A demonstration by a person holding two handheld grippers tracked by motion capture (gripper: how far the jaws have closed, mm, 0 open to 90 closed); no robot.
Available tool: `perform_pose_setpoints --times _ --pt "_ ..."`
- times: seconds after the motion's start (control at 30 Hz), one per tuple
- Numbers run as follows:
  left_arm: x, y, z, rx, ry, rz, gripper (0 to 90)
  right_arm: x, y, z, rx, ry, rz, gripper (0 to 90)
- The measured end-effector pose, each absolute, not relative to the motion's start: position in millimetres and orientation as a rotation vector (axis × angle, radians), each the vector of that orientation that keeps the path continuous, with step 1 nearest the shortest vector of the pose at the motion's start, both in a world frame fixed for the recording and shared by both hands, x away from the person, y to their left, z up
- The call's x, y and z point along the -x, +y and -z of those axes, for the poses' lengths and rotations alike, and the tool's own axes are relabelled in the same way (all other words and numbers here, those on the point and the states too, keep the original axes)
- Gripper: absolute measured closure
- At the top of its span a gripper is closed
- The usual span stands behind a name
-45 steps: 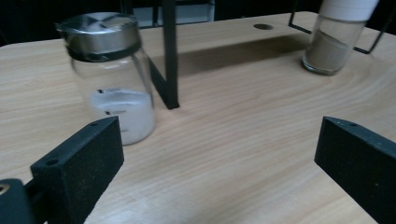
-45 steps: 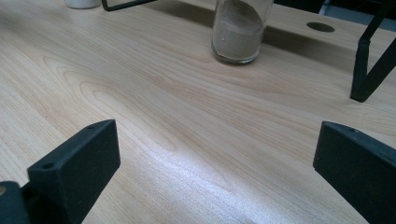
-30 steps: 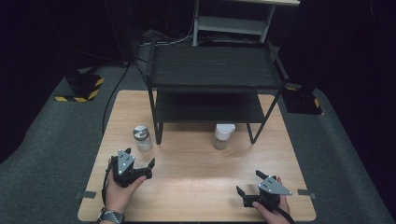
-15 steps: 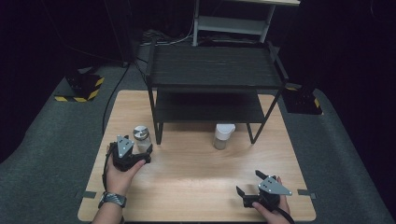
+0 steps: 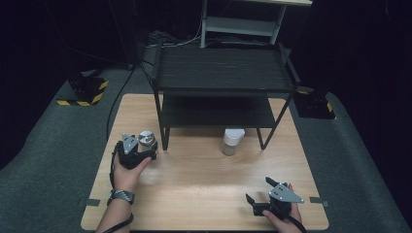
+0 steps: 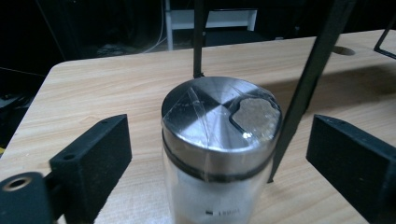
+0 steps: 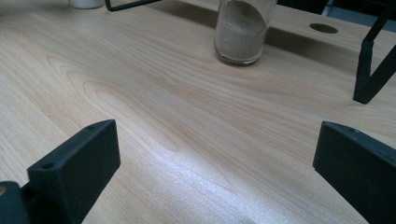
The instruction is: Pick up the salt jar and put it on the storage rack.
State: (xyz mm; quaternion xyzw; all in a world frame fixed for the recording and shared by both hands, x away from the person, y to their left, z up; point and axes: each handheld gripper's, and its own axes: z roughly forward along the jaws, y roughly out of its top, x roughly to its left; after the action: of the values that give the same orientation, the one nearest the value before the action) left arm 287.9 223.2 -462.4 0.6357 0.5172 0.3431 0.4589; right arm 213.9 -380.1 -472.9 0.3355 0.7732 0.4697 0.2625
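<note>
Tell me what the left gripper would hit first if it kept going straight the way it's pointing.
The left gripper would first meet the clear glass jar with the round silver metal lid, standing upright between its open jaws, apparently untouched by either. Just behind it stands a leg of the black metal shelf rack.

A jar (image 5: 146, 139) stands on the bench (image 5: 204, 194) at the left, just left of the rack (image 5: 223, 77); a second jar (image 5: 232, 141) stands right of it, under the rack's near edge

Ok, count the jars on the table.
2: a metal-lidded jar between the open left gripper jaws, and a white-lidded jar under the rack's front edge.
</note>
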Motion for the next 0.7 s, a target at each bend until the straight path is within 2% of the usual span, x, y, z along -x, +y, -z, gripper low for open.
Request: perform_pose_setpoints --times 0.57,0.7 --pt "-289.9 220.7 481.8 -1.525 1.222 -0.893 32.0 -213.2 -381.3 473.8 -0.909 2.085 -1.28 0.3" --pt "-287.9 221.3 482.4 -1.508 1.215 -0.897 34.8 -212.8 -381.1 473.8 -0.907 2.084 -1.278 0.3"
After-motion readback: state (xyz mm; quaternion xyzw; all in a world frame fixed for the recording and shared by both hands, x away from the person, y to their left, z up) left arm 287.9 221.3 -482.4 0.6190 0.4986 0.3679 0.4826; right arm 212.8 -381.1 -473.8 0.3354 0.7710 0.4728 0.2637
